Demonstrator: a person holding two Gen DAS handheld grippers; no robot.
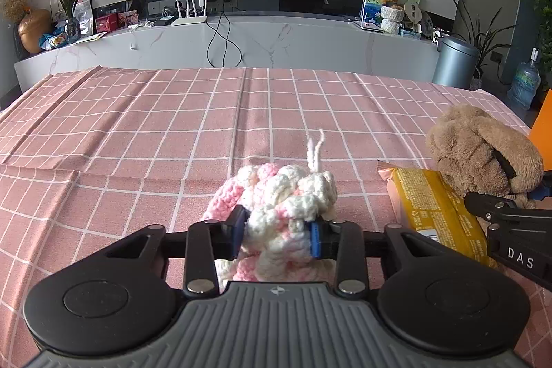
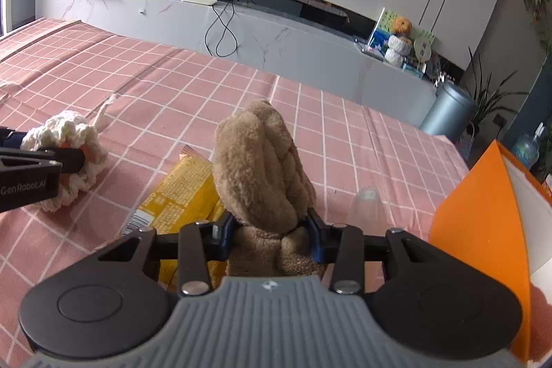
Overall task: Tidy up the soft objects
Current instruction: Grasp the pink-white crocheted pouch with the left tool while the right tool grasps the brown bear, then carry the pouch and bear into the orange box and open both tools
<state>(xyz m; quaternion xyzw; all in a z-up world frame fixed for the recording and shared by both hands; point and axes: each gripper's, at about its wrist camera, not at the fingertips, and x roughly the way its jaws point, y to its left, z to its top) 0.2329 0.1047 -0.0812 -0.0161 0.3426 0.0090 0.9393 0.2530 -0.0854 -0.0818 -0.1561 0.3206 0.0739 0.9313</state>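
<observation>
Soft objects lie on the pink checked tablecloth (image 1: pixel 138 133), and I hold two of them. My left gripper (image 1: pixel 280 231) is clamped on the pink and white crochet bundle (image 1: pixel 286 195); its blue pads (image 1: pixel 316 238) press into the yarn from both sides. My right gripper (image 2: pixel 270 235) squeezes the brown plush toy (image 2: pixel 262 168) near its lower part. Between both toys, a yellow snack packet (image 2: pixel 183 192) lies flat, touching the plush. An orange folder (image 2: pixel 483 230) stands at the right.

I see a pink and white yarn toy (image 1: pixel 286 202) and a brown plush bear (image 2: pixel 262 161). The tablecloth (image 1: pixel 138 133) is pink with white squares. The snack pack (image 1: pixel 434 212) is yellow.
</observation>
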